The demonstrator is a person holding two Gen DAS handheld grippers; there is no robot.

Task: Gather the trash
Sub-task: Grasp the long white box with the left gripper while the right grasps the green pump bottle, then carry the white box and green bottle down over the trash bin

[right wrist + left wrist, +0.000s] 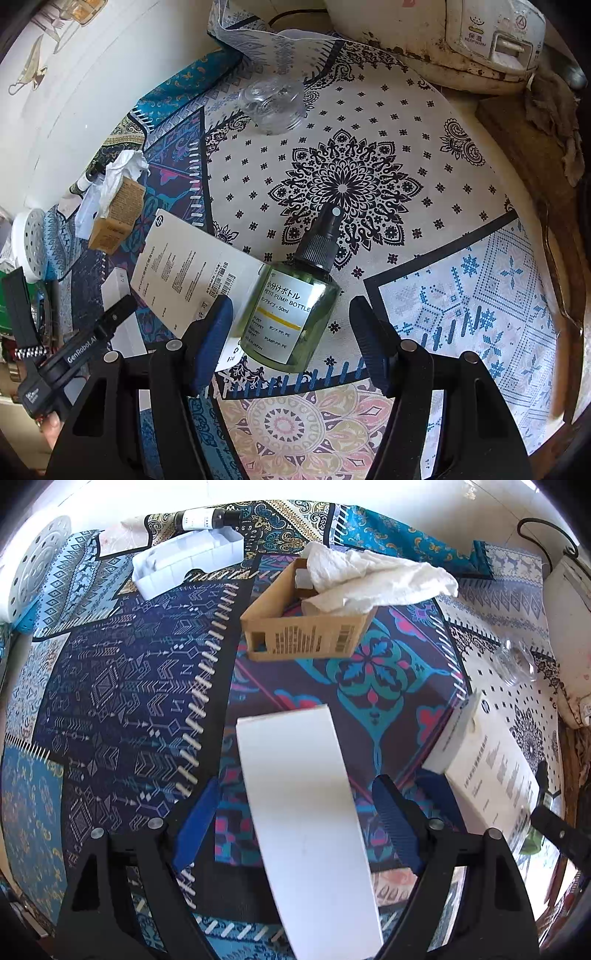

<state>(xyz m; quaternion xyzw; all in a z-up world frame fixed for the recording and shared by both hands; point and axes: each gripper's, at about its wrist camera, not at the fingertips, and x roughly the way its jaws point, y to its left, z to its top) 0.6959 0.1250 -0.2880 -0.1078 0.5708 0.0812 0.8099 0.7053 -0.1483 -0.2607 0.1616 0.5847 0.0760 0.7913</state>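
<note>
My left gripper (295, 819) is open, its blue pads on either side of a long white box (303, 805) that lies on the patterned cloth; neither pad touches it. Ahead stands a brown cardboard box (306, 627) with crumpled white tissue (373, 579) hanging out of it. My right gripper (291, 336) is open around a green pump bottle (291, 314) with a black cap, lying on the cloth. The cardboard box (118, 218) with the tissue (122, 170) also shows at the left of the right wrist view.
A white printed box (491, 771) lies right of the left gripper, also in the right wrist view (184, 273). A white plastic tray (188, 561) and dark bottle (207, 518) sit at the back. A clear glass jar (271, 101) and a rice cooker (461, 33) stand beyond the right gripper.
</note>
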